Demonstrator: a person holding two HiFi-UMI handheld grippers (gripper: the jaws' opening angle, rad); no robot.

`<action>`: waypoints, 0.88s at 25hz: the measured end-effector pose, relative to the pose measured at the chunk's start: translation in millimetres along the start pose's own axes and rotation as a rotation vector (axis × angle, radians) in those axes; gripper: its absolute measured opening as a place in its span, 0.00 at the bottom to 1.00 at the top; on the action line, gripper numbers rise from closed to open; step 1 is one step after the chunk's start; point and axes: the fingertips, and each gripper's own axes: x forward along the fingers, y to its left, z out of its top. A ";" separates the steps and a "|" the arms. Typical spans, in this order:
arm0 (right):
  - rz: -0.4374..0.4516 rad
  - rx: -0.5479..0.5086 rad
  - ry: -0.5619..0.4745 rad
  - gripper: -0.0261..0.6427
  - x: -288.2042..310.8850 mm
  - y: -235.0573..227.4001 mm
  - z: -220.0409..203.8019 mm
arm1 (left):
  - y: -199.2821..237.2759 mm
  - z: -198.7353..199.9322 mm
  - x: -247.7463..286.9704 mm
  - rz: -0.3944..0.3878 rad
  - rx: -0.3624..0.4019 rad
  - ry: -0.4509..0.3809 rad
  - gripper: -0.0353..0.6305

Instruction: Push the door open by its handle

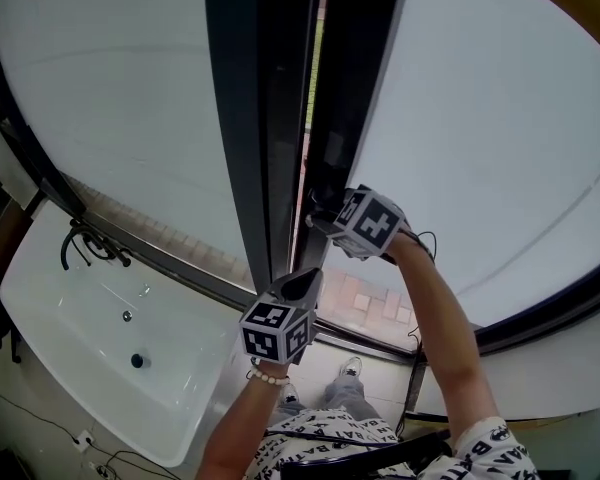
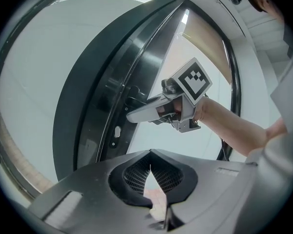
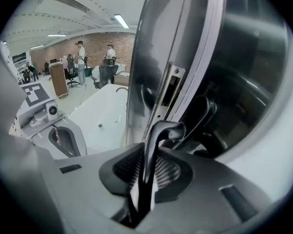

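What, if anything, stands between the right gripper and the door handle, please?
Nothing visible does. The right gripper is shut on the door handle, which sits directly between its pads. The left gripper is empty and hangs apart from the handle, nearer the person, so it is not in the way.

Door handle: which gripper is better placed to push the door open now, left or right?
Right. The right gripper has its jaws closed on the door handle; the left gripper hangs short of the door, jaws together, empty.
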 end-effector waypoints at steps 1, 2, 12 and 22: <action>0.003 -0.005 0.003 0.11 0.0 0.3 1.1 | -0.3 0.7 1.0 -0.002 -0.001 -0.002 0.04; 0.008 -0.010 0.006 0.09 0.8 0.6 2.2 | -0.3 1.1 2.1 -0.003 -0.002 -0.003 0.04; 0.079 0.025 -0.039 0.08 10.8 -7.3 1.9 | 0.8 -5.3 15.9 0.006 0.003 0.019 0.04; 0.105 0.108 -0.084 0.08 29.3 -45.3 -4.2 | 27.0 -9.8 61.8 0.176 0.025 0.091 0.03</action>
